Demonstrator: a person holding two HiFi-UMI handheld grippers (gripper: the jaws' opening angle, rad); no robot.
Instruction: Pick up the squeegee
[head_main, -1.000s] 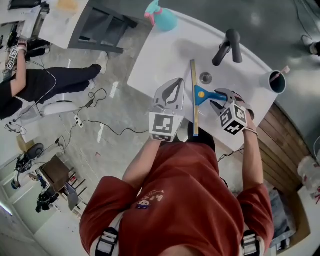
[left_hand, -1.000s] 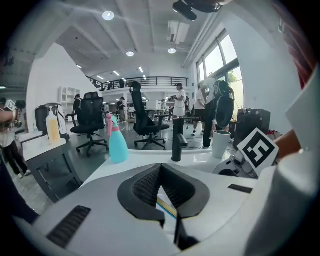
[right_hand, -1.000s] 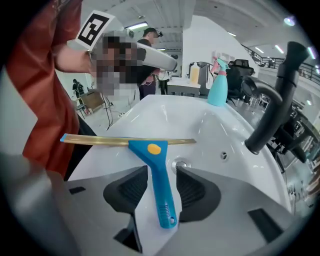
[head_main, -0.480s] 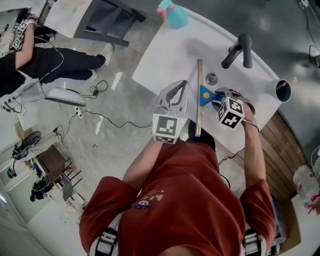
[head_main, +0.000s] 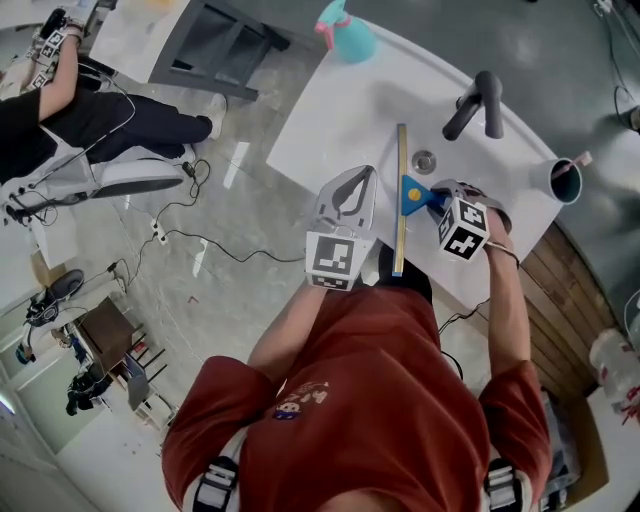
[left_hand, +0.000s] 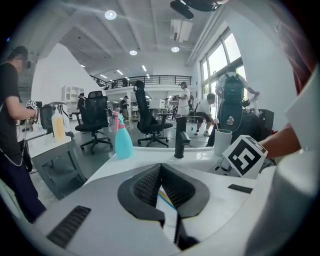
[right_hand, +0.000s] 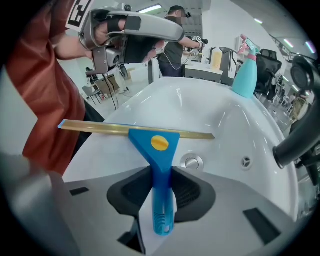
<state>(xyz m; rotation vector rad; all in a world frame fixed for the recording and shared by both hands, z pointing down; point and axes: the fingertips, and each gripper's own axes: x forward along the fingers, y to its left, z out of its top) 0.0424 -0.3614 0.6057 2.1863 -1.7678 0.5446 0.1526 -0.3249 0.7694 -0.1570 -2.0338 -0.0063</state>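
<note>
Right gripper view gives us the squeegee (right_hand: 161, 150) head-on. Its blue handle runs back between the jaws of the right gripper (right_hand: 161, 168), and its brass-coloured blade lies flat across the white bench (right_hand: 225, 125) at 12 o'clock from the handle. Those jaws have just been closing with the handle between them. The black pads (right_hand: 185, 192) now appear to meet the handle on both sides, so we read this as a grasp on the squeegee, which has not yet been lifted.

To finish well, we would firm up the squeeze before raising anything. We would then lift straight up and keep the blade level, since a long blade on a short handle will probably swing if the grip is loose. In the head view the left gripper (head_main: 362, 175) hangs at 9 o'clock from the blade. Its jaws are clenched tip to tip on nothing, and we would leave it clear of the blade's path.

Counting outward from the squeegee:
- One squeegee.
- One drain (head_main: 424, 160), just beside the blade at 2 o'clock.
- One black faucet (head_main: 478, 100), at 1 o'clock.
- One teal spray bottle (head_main: 345, 35), at 11 o'clock, well apart.
- One pale cup (head_main: 562, 180), at 3 o'clock.
- Two grippers.
</note>
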